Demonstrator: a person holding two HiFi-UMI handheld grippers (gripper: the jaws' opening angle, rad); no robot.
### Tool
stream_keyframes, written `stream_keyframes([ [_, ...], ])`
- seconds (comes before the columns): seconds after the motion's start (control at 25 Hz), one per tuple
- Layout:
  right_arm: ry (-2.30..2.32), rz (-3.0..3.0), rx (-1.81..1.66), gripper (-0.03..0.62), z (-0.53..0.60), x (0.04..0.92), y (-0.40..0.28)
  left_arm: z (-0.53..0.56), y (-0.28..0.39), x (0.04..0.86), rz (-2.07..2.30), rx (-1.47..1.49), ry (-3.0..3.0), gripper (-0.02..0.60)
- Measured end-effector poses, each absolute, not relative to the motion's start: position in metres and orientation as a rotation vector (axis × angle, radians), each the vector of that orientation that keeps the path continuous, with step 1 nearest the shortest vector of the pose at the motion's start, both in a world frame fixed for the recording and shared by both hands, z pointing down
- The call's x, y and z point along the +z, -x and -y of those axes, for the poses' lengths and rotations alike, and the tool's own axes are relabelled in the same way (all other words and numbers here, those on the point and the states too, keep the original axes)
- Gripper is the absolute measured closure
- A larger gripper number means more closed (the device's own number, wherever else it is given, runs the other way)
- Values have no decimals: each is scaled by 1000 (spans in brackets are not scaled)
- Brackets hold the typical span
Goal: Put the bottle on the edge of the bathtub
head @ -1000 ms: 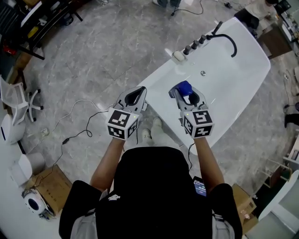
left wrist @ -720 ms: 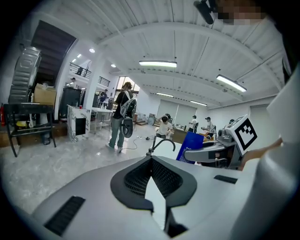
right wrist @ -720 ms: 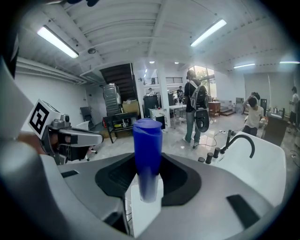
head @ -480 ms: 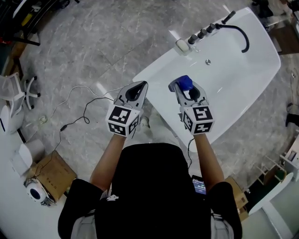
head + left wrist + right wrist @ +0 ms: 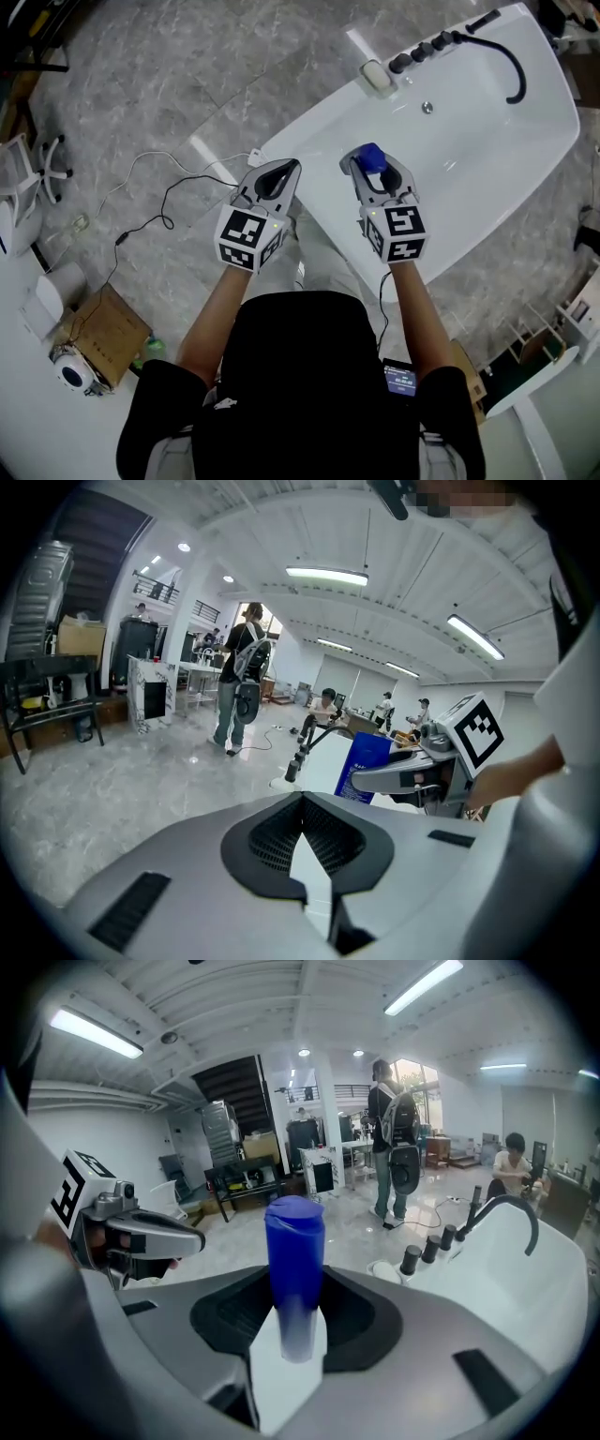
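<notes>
- The right gripper [image 5: 375, 174] is clamping the blue bottle [image 5: 293, 1269] upright above the white bathtub [image 5: 487, 159].
- The left gripper [image 5: 278, 175] is hovering alongside, jaws pressed together, carrying nothing.

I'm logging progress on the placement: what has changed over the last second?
Little: the head view swung and drew in, so the bathtub fills more of the picture, while both claws keep roughly their places by its near end. Nothing was taken or released. The right claw stays shut on the upright blue bottle, above the tub, not on its edge; the left claw stays shut and empty.
</notes>
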State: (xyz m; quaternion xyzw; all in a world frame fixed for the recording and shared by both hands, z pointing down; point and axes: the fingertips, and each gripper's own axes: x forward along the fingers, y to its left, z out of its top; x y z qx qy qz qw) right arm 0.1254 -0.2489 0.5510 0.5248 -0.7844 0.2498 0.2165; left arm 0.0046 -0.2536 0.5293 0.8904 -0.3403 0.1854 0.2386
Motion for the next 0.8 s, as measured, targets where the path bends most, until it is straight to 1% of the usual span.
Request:
stream_keyframes([
  [0.8,-1358,2170,701,433,328,669,-105,284,3,631,906,588,-2351,568],
])
